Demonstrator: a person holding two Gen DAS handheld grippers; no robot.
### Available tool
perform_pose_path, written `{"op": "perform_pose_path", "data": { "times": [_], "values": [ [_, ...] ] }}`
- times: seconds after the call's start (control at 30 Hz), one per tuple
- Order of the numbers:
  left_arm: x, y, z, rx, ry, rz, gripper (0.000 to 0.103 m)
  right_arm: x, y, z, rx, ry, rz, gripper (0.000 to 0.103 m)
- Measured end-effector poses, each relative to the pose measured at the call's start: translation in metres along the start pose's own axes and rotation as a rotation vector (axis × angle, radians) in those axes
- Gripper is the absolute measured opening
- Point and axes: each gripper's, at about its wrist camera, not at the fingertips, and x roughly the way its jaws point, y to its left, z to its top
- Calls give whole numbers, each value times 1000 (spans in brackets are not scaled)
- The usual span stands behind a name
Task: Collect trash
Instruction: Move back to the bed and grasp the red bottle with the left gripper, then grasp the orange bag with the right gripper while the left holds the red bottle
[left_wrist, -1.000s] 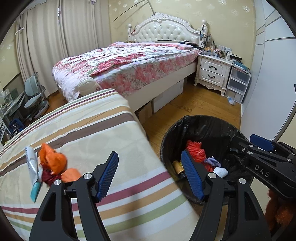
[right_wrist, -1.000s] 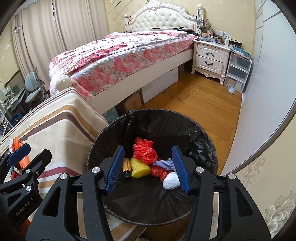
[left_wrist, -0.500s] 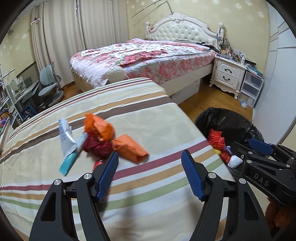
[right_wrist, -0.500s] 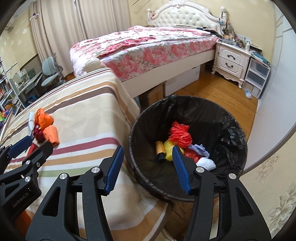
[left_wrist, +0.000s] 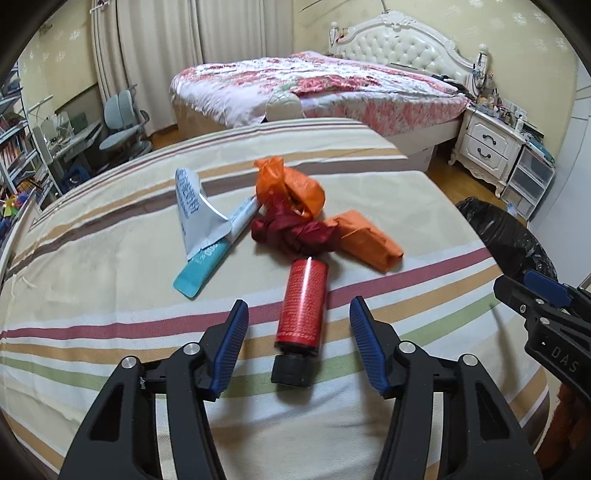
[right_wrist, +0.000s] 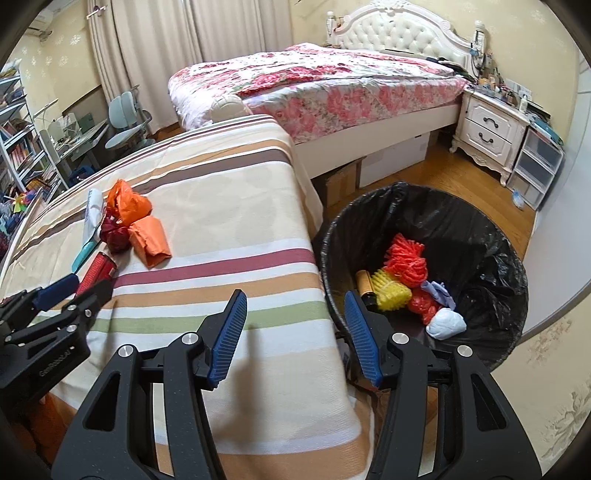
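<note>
Your left gripper (left_wrist: 297, 341) hangs over the striped cloth (left_wrist: 110, 295), its jaws having just been closing; the red can (left_wrist: 303, 306) lies between them, black cap toward you, but the pads stand clear of it on both sides (no grip yet). Just beyond the can sit the dark red bag (left_wrist: 291, 230), the orange bag (left_wrist: 291, 184) and the orange packet (left_wrist: 364, 240), bunched together, with the white and teal tube (left_wrist: 207, 225) to their left. Your right gripper (right_wrist: 295, 332) is parted with nothing in it, straddling the cloth's right edge and the rim of the black-lined bin (right_wrist: 480, 229), which holds red, yellow and white scraps.
</note>
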Motion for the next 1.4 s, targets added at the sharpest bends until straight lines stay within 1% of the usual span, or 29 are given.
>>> {"op": "perform_pose_path", "data": {
  "times": [0.07, 0.1, 0.17, 0.23, 0.37, 0.53, 0.63, 0.73, 1.2, 1.27, 1.33, 1.37, 1.4],
  "values": [
    [2, 1, -1, -2, 15, -12, 47, 2, 6, 1, -12, 3, 7, 54],
    [1, 2, -1, 3, 11, -8, 45, 2, 8, 1, -16, 4, 10, 54],
    [1, 2, -2, 22, 4, -3, 31, 4, 14, 3, -26, 6, 18, 54],
    [0, 5, -4, 29, -3, -3, 25, 5, 19, 4, -36, 9, 26, 54],
    [-2, 10, -7, 23, -5, -20, 25, 9, 31, 5, -59, 19, 48, 54],
    [-7, 21, -11, 2, -6, -19, 25, 15, 48, 7, -92, 31, 73, 54],
    [-9, 32, -12, -20, -5, -7, 25, 20, 58, 10, -110, 42, 90, 54],
    [-9, 45, -13, -44, -3, 6, 25, 24, 67, 14, -131, 43, 92, 58],
    [-9, 100, -10, -158, -4, 83, 25, 45, 107, 34, -209, 45, 89, 57],
    [-9, 105, -9, -169, -8, 91, 25, 47, 110, 36, -214, 44, 86, 53],
    [-10, 109, -8, -177, -11, 96, 25, 47, 114, 37, -224, 40, 76, 43],
    [-10, 112, -7, -181, -13, 99, 25, 47, 115, 37, -228, 38, 76, 41],
    [-10, 113, -8, -184, -13, 99, 25, 48, 115, 37, -231, 37, 75, 36]
  ]
}}
